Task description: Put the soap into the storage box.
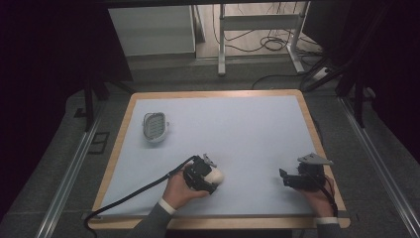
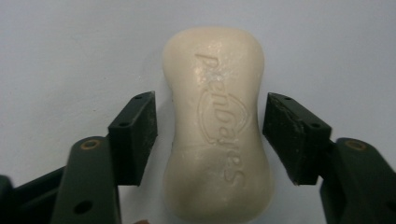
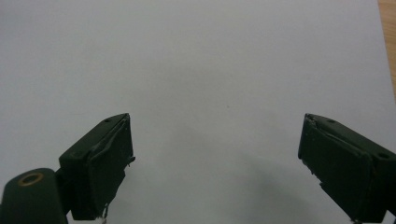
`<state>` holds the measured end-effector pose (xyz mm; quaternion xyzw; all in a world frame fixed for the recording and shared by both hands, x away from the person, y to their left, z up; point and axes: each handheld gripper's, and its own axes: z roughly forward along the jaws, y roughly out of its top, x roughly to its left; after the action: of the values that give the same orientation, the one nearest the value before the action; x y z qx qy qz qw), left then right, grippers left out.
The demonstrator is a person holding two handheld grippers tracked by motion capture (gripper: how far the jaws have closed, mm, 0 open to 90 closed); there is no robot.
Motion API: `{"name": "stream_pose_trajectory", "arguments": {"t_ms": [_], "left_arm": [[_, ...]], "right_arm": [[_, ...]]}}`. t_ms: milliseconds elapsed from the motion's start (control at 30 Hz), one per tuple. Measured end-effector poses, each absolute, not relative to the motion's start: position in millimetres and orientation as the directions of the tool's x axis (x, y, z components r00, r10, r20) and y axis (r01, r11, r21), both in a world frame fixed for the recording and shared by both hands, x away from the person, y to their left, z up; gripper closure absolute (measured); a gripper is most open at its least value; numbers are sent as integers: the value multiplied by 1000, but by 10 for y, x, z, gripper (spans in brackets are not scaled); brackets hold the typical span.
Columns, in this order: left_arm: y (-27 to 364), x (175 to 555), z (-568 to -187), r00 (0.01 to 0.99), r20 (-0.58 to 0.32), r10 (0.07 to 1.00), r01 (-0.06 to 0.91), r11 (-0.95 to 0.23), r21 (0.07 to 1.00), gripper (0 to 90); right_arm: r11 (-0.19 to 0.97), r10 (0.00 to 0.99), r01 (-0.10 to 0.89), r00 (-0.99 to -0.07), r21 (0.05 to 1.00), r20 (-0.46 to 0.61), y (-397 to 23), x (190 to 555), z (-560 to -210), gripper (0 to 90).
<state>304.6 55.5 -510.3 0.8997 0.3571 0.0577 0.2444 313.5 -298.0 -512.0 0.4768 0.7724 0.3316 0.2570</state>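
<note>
Here we see a table (image 1: 124,129) with a wooden edge and a pale blue-grey mat (image 1: 237,134) that covers nearly all of its top. A person's two forearms come in from the near side, and each hand holds one gripper.

The left gripper (image 2: 209,135) lies low over the mat, near the front and a little left of the middle. Between its two black jaws we see a cream-white bar of soap (image 2: 217,126), which lies flat on the mat with its embossed letters turned up. The jaws stand spread, one on each side of the narrow waist of the bar, and a thin strip of mat shows between each pad and the soap, so they do not pinch it. In the high view the soap (image 1: 216,175) sticks out as a pale lump at the tip of this gripper (image 1: 210,174), to its right side.

The right gripper (image 1: 282,177) rests near the front right corner of the mat and points to the left, well apart from the soap. In its own view the jaws are wide apart, and only bare mat lies between them.

At the far left of the mat lies a small oval soap dish (image 1: 155,126), pale with a ribbed or grid-like inside, well apart from both grippers.
</note>
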Motion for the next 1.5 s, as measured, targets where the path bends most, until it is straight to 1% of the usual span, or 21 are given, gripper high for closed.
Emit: {"name": "stream_pose_trajectory", "arguments": {"t_ms": [33,67,100,133,233,600,833,1267,1500], "left_arm": [[549,3037,-5111,742,-73,666,612,-629,480,417],[549,3037,-5111,742,-73,666,612,-629,480,435],[547,3033,-5116,744,-74,664,611,-631,478,435],[543,3031,-5126,744,-68,665,610,-634,474,467],[543,3030,-5126,744,-61,665,608,-636,475,483],[572,3047,-5113,750,-52,659,597,-641,483,493],[650,3076,-5007,756,-74,650,590,-629,507,493],[828,3176,-4862,734,-76,674,597,-588,546,494],[948,3250,-4759,723,-75,687,605,-576,551,494]], "right_arm": [[323,908,565,-412,759,-79,-2983,3133,-5116,100],[323,908,565,-412,759,-79,-2983,3133,-5116,100],[324,908,565,-412,759,-81,-2985,3131,-5113,100],[322,908,565,-412,760,-79,-2988,3131,-5112,100],[322,908,564,-411,760,-80,-2991,3131,-5111,100],[316,911,562,-404,765,-80,-3018,3125,-5094,100],[311,914,560,-397,768,-81,-3035,3122,-5087,100],[312,915,564,-395,765,-82,-3036,3127,-5101,100],[309,916,566,-393,764,-79,-3040,3128,-5105,100]]}}
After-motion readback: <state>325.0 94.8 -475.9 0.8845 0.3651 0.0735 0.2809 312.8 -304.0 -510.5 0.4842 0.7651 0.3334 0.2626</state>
